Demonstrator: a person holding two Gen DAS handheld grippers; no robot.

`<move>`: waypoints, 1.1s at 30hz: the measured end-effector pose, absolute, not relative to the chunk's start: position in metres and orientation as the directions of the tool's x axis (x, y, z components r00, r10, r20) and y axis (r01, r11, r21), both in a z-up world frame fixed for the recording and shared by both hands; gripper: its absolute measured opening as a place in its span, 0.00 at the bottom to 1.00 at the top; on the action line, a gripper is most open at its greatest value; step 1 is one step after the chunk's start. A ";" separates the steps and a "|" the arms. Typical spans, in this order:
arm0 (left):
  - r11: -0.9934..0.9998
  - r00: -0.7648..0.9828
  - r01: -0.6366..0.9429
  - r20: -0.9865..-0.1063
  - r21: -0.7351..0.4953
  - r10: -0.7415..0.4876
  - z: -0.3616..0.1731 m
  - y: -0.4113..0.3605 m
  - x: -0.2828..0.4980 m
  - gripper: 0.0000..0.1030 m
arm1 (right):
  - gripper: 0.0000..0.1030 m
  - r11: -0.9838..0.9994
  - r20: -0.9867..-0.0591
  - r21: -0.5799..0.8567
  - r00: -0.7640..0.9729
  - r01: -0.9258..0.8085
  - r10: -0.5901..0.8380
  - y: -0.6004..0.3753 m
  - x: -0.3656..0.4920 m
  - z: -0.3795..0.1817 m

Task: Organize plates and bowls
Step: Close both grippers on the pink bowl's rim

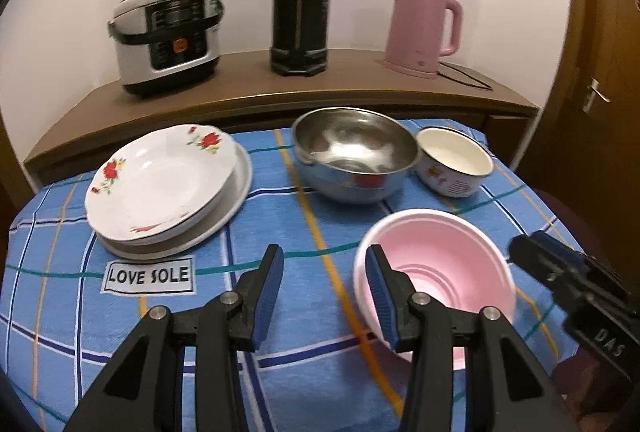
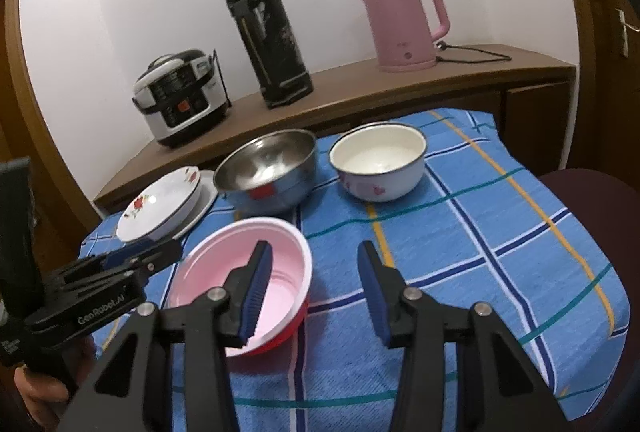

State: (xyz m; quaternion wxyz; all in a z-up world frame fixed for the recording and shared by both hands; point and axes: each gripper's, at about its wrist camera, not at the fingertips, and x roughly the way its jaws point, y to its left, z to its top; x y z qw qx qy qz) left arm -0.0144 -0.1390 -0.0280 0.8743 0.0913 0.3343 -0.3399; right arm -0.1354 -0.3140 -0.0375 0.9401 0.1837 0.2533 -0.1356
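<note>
Both grippers, left (image 1: 326,286) and right (image 2: 314,290), gaping, empty; only right wrist shows pink bowl's (image 2: 224,264) red outside.

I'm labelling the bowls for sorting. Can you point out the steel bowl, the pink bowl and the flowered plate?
steel bowl (image 1: 354,148): left wrist view, inner wall.
pink bowl (image 2: 244,252): right wrist view, inner wall.
flowered plate (image 1: 156,180): left wrist view, centre well.
</note>
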 end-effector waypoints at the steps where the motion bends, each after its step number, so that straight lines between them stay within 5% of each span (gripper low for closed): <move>1: 0.747 0.542 0.661 -0.647 -0.066 -0.537 -0.028 -0.141 -0.016 0.44 | 0.43 0.897 -0.530 0.276 0.833 0.345 -0.158 -0.314 -0.135 -0.039; 5: 0.729 0.500 0.677 -0.667 -0.096 -0.552 -0.033 -0.145 -0.015 0.44 | 0.26 0.900 -0.550 0.277 0.824 0.336 -0.139 -0.313 -0.131 -0.043; 13: 0.716 0.462 0.690 -0.695 -0.109 -0.551 -0.042 -0.153 -0.016 0.44 | 0.26 0.899 -0.577 0.299 0.811 0.320 -0.097 -0.313 -0.127 -0.051; 22: 0.718 0.419 0.687 -0.748 -0.109 -0.515 -0.057 -0.164 -0.013 0.18 | 0.25 0.896 -0.601 0.314 0.796 0.314 -0.068 -0.311 -0.122 -0.060; 33: 0.745 0.431 0.662 -0.769 -0.087 -0.472 -0.059 -0.168 -0.011 0.17 | 0.16 0.894 -0.592 0.339 0.805 0.294 -0.040 -0.308 -0.120 -0.060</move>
